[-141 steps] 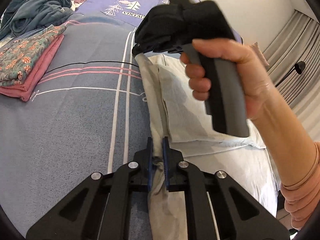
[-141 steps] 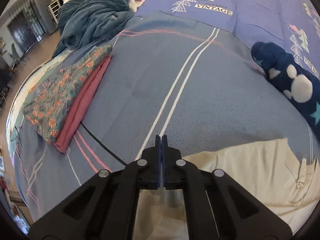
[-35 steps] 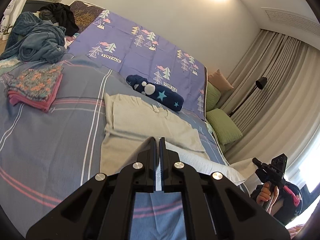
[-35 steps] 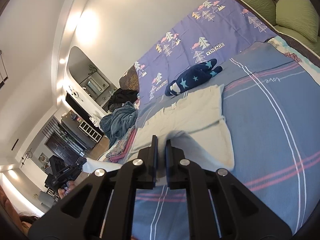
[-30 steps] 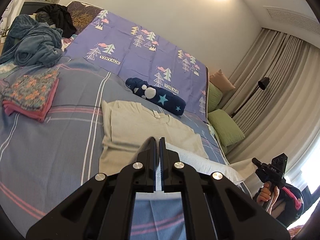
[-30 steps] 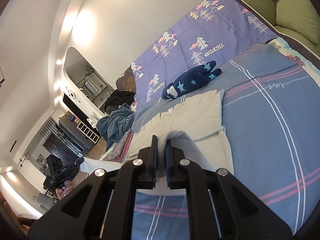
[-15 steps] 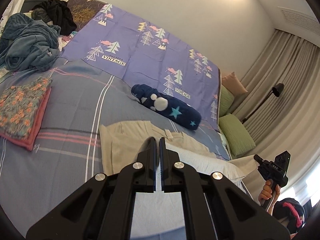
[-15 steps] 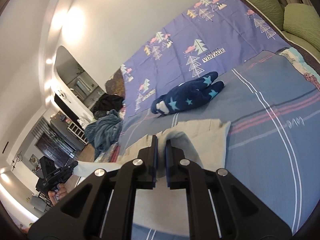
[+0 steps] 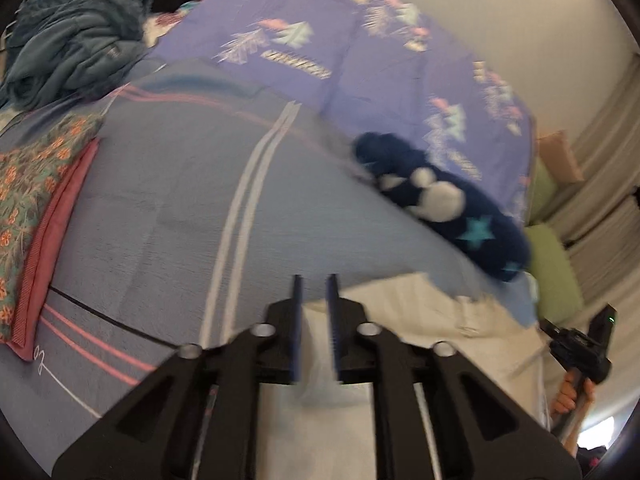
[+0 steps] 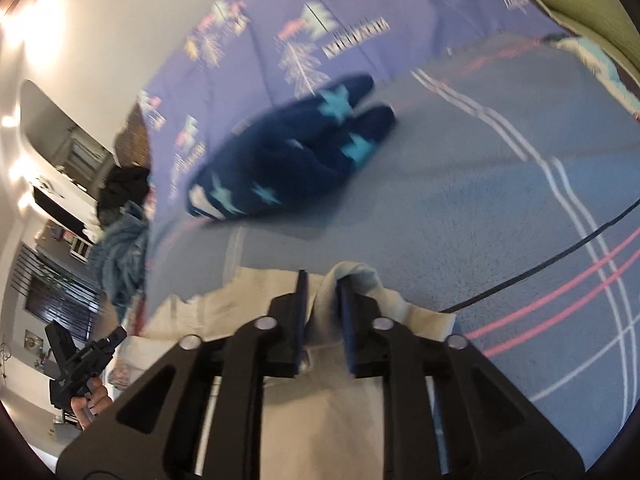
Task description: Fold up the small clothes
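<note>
The cream shirt [image 9: 404, 312] lies on the grey striped bedspread [image 9: 168, 208] of the bed, below both grippers. The left gripper [image 9: 313, 286] is low over the near edge of the shirt, and its fingers [image 9: 297, 300] are a little spread, with a clear gap between them. Through this gap the cloth shows, but the picture is blurred and I cannot tell if the fingers touch it. The right gripper [image 10: 322, 286] is at the other part of the same shirt [image 10: 248, 300]. Its fingers [image 10: 345, 300] are also apart, and a raised fold of the cream cloth stands between them and goes over the right finger; a firm pinch is not visible.

Beyond the shirt, near the purple blanket with tree prints [image 9: 360, 60], lies a dark blue plush garment with stars [image 9: 448, 200]. At the left edge of the bed there is a folded floral cloth [image 9: 24, 184] on a folded pink cloth [image 9: 52, 240], and behind them a heap of teal clothes [image 9: 68, 48]. Green pillows [image 9: 552, 268] are at the right.
</note>
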Motion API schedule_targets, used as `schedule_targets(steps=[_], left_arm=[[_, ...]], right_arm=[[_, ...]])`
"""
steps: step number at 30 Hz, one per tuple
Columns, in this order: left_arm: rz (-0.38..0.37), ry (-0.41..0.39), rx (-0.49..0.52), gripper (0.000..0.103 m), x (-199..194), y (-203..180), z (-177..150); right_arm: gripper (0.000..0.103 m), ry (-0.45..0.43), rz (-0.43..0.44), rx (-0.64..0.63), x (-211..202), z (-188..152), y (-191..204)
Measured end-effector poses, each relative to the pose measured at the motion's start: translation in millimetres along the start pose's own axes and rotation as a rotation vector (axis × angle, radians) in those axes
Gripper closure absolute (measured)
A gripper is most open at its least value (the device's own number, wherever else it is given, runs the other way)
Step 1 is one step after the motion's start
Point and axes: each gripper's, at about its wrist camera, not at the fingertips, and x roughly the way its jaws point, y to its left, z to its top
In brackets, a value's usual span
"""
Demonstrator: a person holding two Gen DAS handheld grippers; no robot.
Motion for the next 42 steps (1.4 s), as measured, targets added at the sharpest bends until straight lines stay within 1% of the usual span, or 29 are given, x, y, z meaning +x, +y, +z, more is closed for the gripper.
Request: schedule_targets(steps=[1,2,3,5,6,9,12,15,16,17,18,19,20,21,22,26,27,30,32,33,34,36,37,39,41,42], left_arm=[[0.002,0.009,-0.027,0.076,3.2,6.3,-0.7],[-0.008,0.016,-0.045,0.075,3.3,10.1,-2.1],[-0.039,0.024,-0.049,0.075,0.8,12.0,-4.4],[-0.064,0.030,-0.022,0.072,-7.0,9.6,-11.3],[-0.068,0.033,0.005,0.068,-13.4,6.1,-16.3],[-0.063,0.037,0.058,0.064,-28.9,-2.8,-29.7],[-0.041,0.035,0.116,0.063,-38.3,-8.4,-38.8],[-0.012,0.052,0.126,0.063,-34.1,-7.8,-40.7],[-0.010,0.059,0.117,0.064,-31.4,-6.6,-40.1],[-0.013,0.062,0.113,0.066,-29.7,-6.3,-39.2],[-0.014,0.065,0.113,0.076,-27.2,-6.6,-38.3],[-0.009,0.074,0.122,0.091,-24.3,-7.8,-37.6],[-0.006,0.084,0.129,0.098,-21.5,-9.3,-37.3],[-0.002,0.093,0.132,0.098,-19.6,-10.9,-37.0],[-0.004,0.089,0.136,0.098,-20.6,-13.1,-36.5],[-0.037,0.041,0.123,0.098,-31.6,-20.1,-25.8],[-0.046,0.029,0.108,0.098,-32.4,-21.9,-18.0],[-0.040,0.010,0.066,0.098,-24.5,-26.2,2.6],[-0.007,-0.004,0.049,0.098,-12.5,-28.2,18.9],[0.025,0.004,0.035,0.098,-3.0,-26.7,27.0],[0.039,0.022,0.010,0.098,5.5,-23.4,32.2],[0.056,0.044,-0.031,0.098,17.3,-15.1,38.2],[0.066,0.035,-0.046,0.097,19.8,-10.7,39.5],[0.078,0.020,-0.042,0.097,19.9,-4.8,38.6],[0.063,0.013,-0.046,0.089,17.0,1.0,35.3],[0.063,0.011,-0.049,0.085,15.0,4.9,31.8]], right_arm=[[0.079,0.010,-0.001,-0.001,2.5,-1.4,-2.4],[0.079,0.013,0.001,-0.003,2.6,-2.4,-4.3],[0.078,0.015,0.008,-0.006,-0.8,-4.1,-7.6],[0.073,0.016,0.024,-0.003,-9.3,-6.3,-12.7],[0.072,0.018,0.029,-0.002,-13.1,-7.2,-13.3],[0.072,0.026,0.038,-0.022,-29.1,-15.6,-11.9],[0.072,0.025,0.030,-0.048,-40.0,-22.3,-6.9],[0.073,0.028,0.018,-0.054,-44.1,-25.7,-5.1],[0.074,0.026,0.012,-0.053,-44.7,-25.7,-4.7],[0.081,0.025,0.010,-0.049,-44.8,-25.4,-4.6],[0.088,0.027,0.011,-0.045,-44.4,-24.7,-4.6],[0.090,0.030,0.012,-0.042,-43.8,-23.6,-4.3],[0.096,0.032,0.010,-0.037,-43.4,-22.9,-4.3],[0.100,0.034,0.013,-0.030,-43.0,-21.7,-4.1],[0.101,0.032,0.017,-0.026,-43.2,-20.7,-3.8],[0.101,-0.003,0.030,-0.012,-45.2,-9.2,-0.7],[0.101,-0.003,0.032,-0.008,-42.2,-4.7,0.8],[0.102,-0.006,0.030,0.003,-29.4,10.1,4.9],[0.102,-0.028,-0.013,0.005,-18.2,22.8,5.9],[0.102,-0.034,-0.029,0.015,-14.2,27.3,4.1],[0.102,-0.034,-0.040,0.030,-10.1,31.0,0.9],[0.102,-0.032,-0.070,0.065,-3.5,36.8,-9.6],[0.102,-0.033,-0.087,0.077,-2.2,38.2,-15.0],[0.101,-0.037,-0.101,0.095,-3.2,38.1,-26.1],[0.097,-0.040,-0.088,0.110,-6.8,36.4,-35.2],[0.093,-0.046,-0.081,0.120,-9.8,34.9,-41.0]])
